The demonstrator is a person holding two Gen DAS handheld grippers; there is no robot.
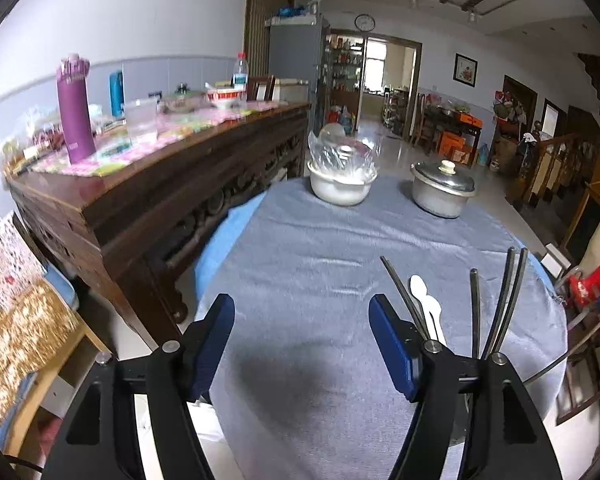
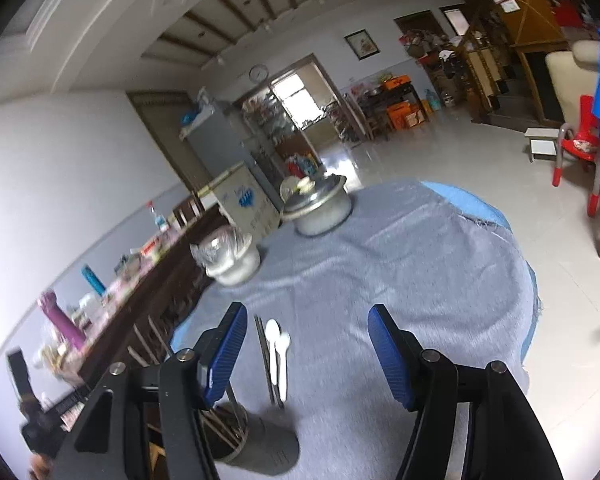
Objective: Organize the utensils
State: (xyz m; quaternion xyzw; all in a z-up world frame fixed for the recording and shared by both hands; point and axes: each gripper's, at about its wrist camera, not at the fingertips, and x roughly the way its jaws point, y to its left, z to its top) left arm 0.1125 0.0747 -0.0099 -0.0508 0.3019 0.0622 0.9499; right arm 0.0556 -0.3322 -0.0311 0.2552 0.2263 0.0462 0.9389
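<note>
Two white plastic spoons (image 1: 427, 305) lie on the grey tablecloth (image 1: 308, 264) beside a dark chopstick pair (image 1: 404, 294). More dark chopsticks (image 1: 504, 304) stand up to the right, their lower ends hidden behind my left gripper's right finger. My left gripper (image 1: 302, 320) is open and empty, left of the spoons. In the right wrist view the spoons (image 2: 279, 350) and chopsticks (image 2: 265, 356) lie between the fingers, nearer the left one. A grey utensil holder (image 2: 256, 444) with chopsticks stands below. My right gripper (image 2: 306, 330) is open and empty.
A white bowl (image 1: 340, 186) with a plastic cover and a lidded metal pot (image 1: 442, 190) stand at the table's far side. A dark wooden sideboard (image 1: 148, 196) with a purple flask (image 1: 74, 112) runs along the left. A red chair (image 2: 580, 148) stands right.
</note>
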